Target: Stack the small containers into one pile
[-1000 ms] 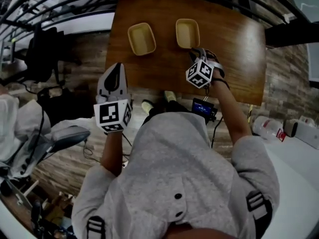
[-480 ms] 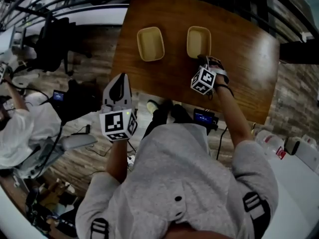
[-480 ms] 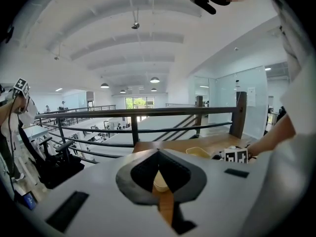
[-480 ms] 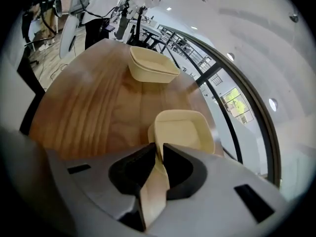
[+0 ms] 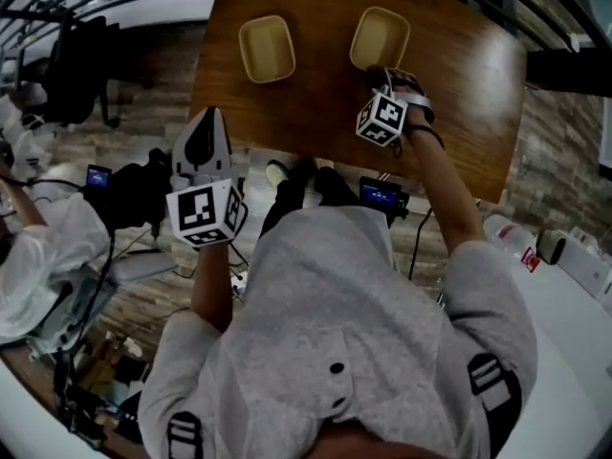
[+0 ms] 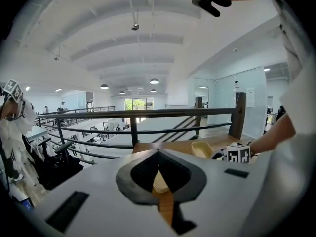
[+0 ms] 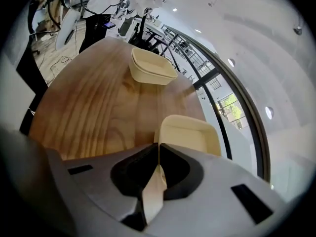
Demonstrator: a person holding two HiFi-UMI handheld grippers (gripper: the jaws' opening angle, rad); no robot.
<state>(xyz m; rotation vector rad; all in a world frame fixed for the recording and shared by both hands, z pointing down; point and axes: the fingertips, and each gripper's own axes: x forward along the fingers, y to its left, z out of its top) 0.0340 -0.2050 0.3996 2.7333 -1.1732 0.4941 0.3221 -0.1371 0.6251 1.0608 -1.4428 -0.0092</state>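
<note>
Two cream small containers lie on the wooden table: the left one and the right one. My right gripper points down at the right container's near rim. In the right gripper view its jaws have just been closing, and the thin rim of that container is pinched between them. The other container sits further off on the table. My left gripper hovers off the table's near left edge, jaws together with nothing in them; past its tips a container shows.
The table's near edge runs just under my right wrist, with wooden floor below. A small lit device hangs by the table edge. A person in white sits at the left near a dark chair. White bottles lie at the right.
My right gripper has sunk and rolled onto the right container's near rim. The left gripper stays beside the table's near left edge.
</note>
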